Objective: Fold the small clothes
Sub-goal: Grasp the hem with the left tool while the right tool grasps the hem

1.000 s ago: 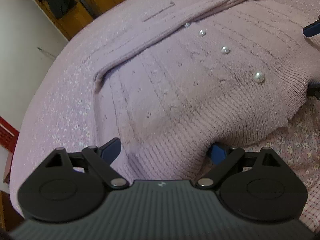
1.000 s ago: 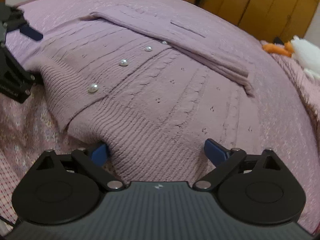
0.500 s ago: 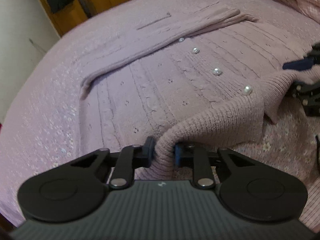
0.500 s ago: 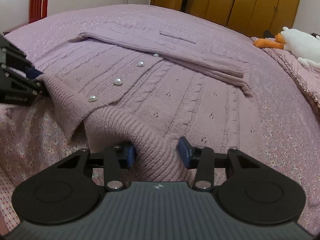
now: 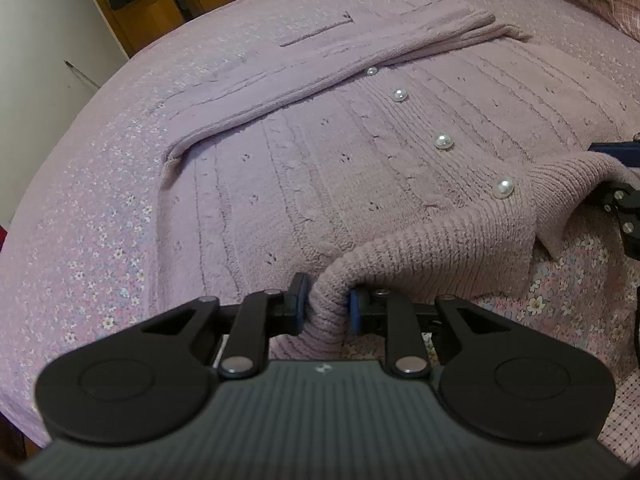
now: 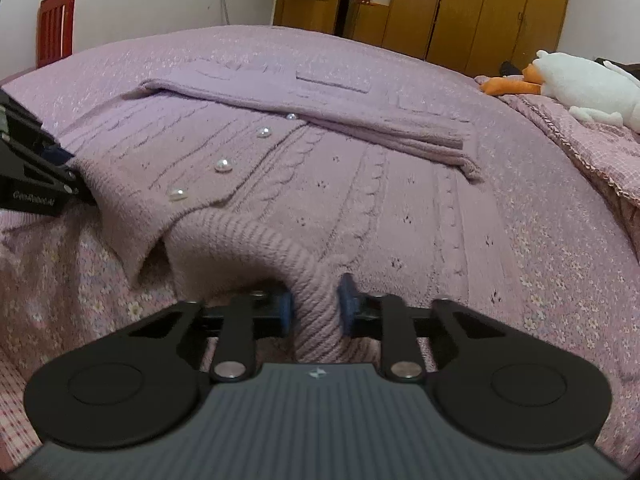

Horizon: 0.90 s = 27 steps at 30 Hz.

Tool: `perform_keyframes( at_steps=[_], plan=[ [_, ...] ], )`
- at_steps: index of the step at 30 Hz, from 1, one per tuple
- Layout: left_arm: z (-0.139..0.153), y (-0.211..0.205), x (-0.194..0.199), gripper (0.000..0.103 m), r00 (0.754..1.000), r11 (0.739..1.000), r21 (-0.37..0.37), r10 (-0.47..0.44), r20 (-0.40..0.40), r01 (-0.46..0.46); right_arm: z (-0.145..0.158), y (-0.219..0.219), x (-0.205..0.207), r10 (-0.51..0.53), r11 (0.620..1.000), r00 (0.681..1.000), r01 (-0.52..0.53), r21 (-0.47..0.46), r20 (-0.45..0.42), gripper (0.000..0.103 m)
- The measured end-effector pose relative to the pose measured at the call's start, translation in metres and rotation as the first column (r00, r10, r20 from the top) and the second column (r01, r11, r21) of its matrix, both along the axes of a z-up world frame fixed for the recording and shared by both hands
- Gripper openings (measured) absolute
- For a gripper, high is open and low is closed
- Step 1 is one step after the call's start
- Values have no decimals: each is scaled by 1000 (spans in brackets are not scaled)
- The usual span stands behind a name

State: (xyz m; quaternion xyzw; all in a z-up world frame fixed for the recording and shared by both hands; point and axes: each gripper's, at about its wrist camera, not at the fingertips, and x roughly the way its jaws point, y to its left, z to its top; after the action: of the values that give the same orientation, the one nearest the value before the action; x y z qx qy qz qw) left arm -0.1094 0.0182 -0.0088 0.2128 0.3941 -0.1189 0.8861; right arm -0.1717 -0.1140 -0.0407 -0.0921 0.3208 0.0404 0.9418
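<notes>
A mauve knitted cardigan (image 5: 360,168) (image 6: 360,184) with pearl buttons (image 5: 443,142) lies flat on the bed, both sleeves folded across its upper part. My left gripper (image 5: 326,307) is shut on a bunched ridge of the ribbed hem. My right gripper (image 6: 314,305) pinches another stretch of the same hem; its jaws are closing and the pads press the knit. Between the two grips the hem sags and lifts off the cover. Each gripper shows at the edge of the other's view: the right gripper (image 5: 616,160), the left gripper (image 6: 36,184).
The bed has a floral pink cover (image 5: 100,200) and a checked sheet at its near edge (image 6: 16,384). A white and orange plush toy (image 6: 568,84) lies at the far right. Wooden wardrobes (image 6: 460,4) and a red chair (image 6: 54,26) stand beyond the bed.
Both grippers went from wide open around the hem to closed on it. The hem has bunched up and risen slightly between them.
</notes>
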Motion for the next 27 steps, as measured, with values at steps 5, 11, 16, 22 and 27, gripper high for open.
perform_keyframes(
  at_steps=[5,11,16,22,27],
  plan=[
    [9,3,-1,14,1000,999,-34,4,1,-4,19,-2,2,-5,998,1000,3,56,23,12],
    [36,10,2,13,998,994,-111,28,48,-23,45,-3,13,-33,993,997,24,116,74,11],
    [60,10,8,13,993,989,-149,36,110,-20,63,-4,23,-62,989,989,43,143,134,11],
    [86,7,25,13,983,980,-201,48,175,-12,92,-7,36,-77,984,971,38,172,226,11],
    [100,0,45,13,969,975,-222,69,237,-15,114,-8,61,-64,989,960,25,144,272,11]
  ],
)
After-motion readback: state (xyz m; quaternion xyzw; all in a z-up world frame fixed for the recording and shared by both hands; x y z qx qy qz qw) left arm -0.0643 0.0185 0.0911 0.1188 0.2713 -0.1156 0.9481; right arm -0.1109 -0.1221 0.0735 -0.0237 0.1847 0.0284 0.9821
